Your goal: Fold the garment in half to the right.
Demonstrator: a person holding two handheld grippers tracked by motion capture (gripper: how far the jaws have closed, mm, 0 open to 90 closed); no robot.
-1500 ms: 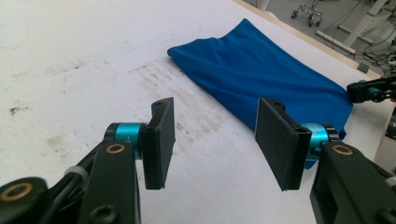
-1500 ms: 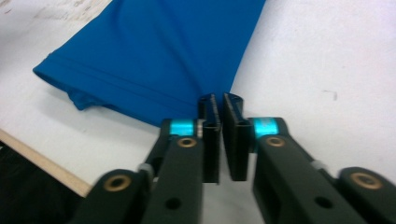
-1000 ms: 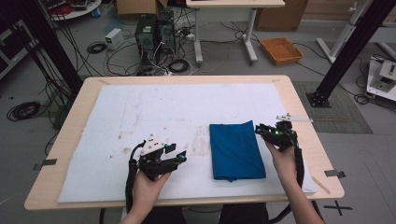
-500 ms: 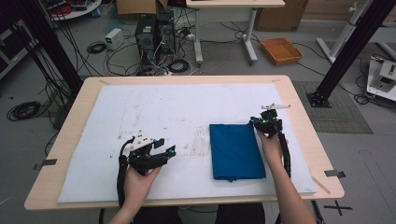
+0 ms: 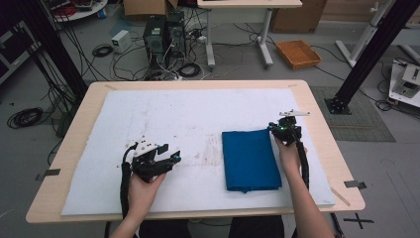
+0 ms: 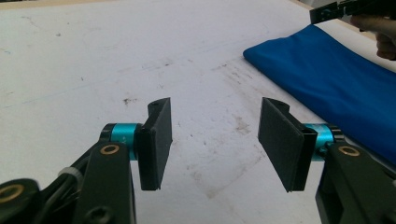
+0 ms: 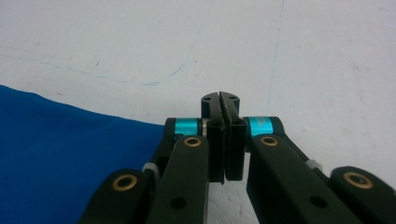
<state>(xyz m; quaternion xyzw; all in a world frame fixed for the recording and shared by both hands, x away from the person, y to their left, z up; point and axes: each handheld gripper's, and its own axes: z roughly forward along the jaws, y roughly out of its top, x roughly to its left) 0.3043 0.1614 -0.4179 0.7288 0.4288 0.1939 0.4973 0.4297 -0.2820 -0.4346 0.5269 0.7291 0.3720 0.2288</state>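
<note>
A folded blue cloth [image 5: 250,159] lies flat on the white mat [image 5: 173,124] covering the surface, right of centre in the high view. It looks soft and light, a limp stack of layers that would sag and slide apart if lifted by one point, so I judge the best hold is a pinch on a corner or along a folded edge, low against the mat.

The right tool [image 5: 283,130] sits at the cloth's upper right corner; in the right gripper view its jaws are pressed together with nothing visible between them, the cloth edge just to their left. Its jaws have just been closing.

The left tool [image 5: 168,158] rests on the bare mat at lower left, well apart from the cloth, jaws standing wide with nothing between them, having just opened a little.

An orange tray [image 5: 298,53] sits on the floor beyond the surface at the upper right; its contents cannot be told.
</note>
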